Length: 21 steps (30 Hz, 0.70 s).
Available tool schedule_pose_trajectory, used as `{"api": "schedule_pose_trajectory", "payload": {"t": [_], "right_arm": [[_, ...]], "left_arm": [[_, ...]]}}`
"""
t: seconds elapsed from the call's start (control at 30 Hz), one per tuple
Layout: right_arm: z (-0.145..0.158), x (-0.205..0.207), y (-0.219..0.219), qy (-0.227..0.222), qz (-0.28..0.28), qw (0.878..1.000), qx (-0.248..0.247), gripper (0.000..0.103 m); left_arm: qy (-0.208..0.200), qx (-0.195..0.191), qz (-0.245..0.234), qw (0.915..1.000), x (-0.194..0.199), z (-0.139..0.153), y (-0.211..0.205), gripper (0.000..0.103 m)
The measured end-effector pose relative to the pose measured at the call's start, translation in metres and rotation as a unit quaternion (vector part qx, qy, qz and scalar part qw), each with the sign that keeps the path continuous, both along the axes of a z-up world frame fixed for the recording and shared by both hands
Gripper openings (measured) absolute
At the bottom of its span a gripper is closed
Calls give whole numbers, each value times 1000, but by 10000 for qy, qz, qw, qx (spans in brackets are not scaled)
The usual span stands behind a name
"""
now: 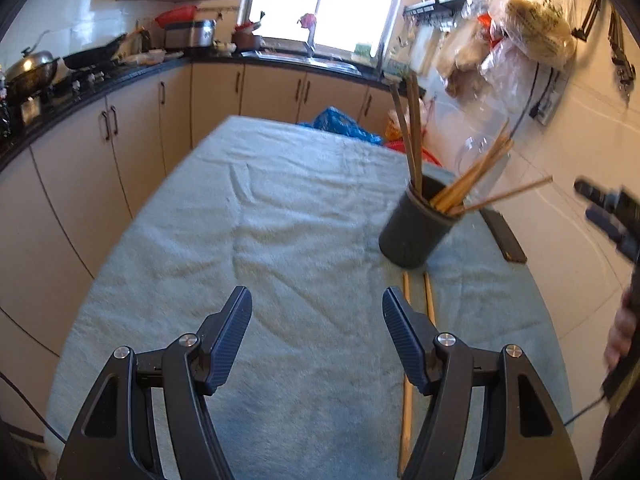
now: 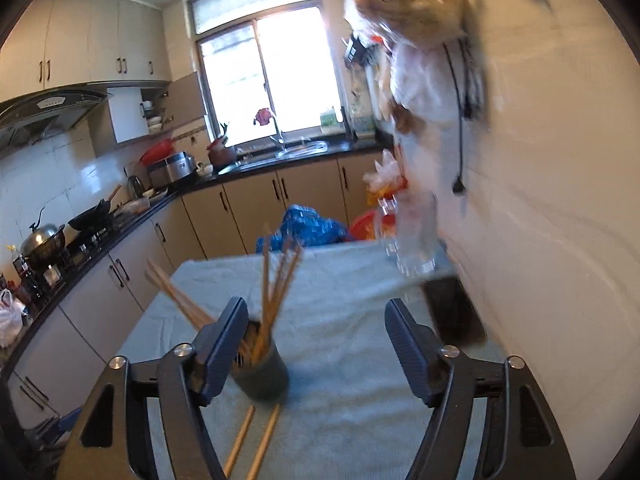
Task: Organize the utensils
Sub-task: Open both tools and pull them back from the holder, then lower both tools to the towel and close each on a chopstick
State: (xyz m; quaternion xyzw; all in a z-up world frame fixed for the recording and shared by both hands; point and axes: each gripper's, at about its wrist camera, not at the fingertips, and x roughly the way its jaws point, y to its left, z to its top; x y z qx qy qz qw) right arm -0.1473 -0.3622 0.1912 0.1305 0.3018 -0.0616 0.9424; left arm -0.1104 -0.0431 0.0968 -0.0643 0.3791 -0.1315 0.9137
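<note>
Mid-way through gathering chopsticks into the dark holder cup [image 1: 416, 226]; most sticks already standing in it, fanned toward 12 and 2 o'clock. Two loose chopsticks [image 1: 418, 300] left flat on the towel-covered desk [image 1: 280, 220], side by side, just in front of the cup at its 6 o'clock.

Left gripper [image 1: 316, 320] spread wide, nothing between the jaws, hovering low over the towel. Loose pair at its 3 o'clock, running under and past the right-hand pad, not between the pads.

Right gripper [image 2: 316, 344] also spread and empty, jaws well apart. In the right wrist view, cup [image 2: 262, 372] at 9 o'clock of the gap, partly behind the left-hand pad; the two loose chopsticks [image 2: 256, 440] below it, at about 7 o'clock, slanting toward the lower edge.

Likely next: picking up the remaining pair. Calls for shifting one gripper sideways until the sticks sit between the pads, dropping to the towel, closing across both shafts near the middle, then tipping them upright over the cup mouth. Thin sticks on soft cloth: probable risk of catching only one, or pinching towel.
</note>
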Motion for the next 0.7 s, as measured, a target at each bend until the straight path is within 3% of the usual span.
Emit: {"api": "schedule_pose_trajectory", "payload": {"t": [0.13,0.23,0.53,0.6,0.67,0.7], "right_arm": [[-60,-8,22,813,424,9957,145,76],[-98,-1,49,1310,898,9872,169,56],[-146,26,99,1811,1383,9732,-302,51],[-151,29,101,1895,1360,9717,-383,47],[-160,30,98,2057,1291,9691,-428,35],[-161,30,96,2033,1279,9701,-357,35]], "left_arm": [[251,127,-283,9992,-2,-18,-18,67],[319,177,-321,9988,-6,-25,-21,63],[450,398,-537,9968,-12,-37,-29,61],[488,420,-655,9958,-12,-40,-36,61],[563,430,-830,9940,-13,-45,-46,61],[604,434,-926,9929,-13,-48,-52,61]]}}
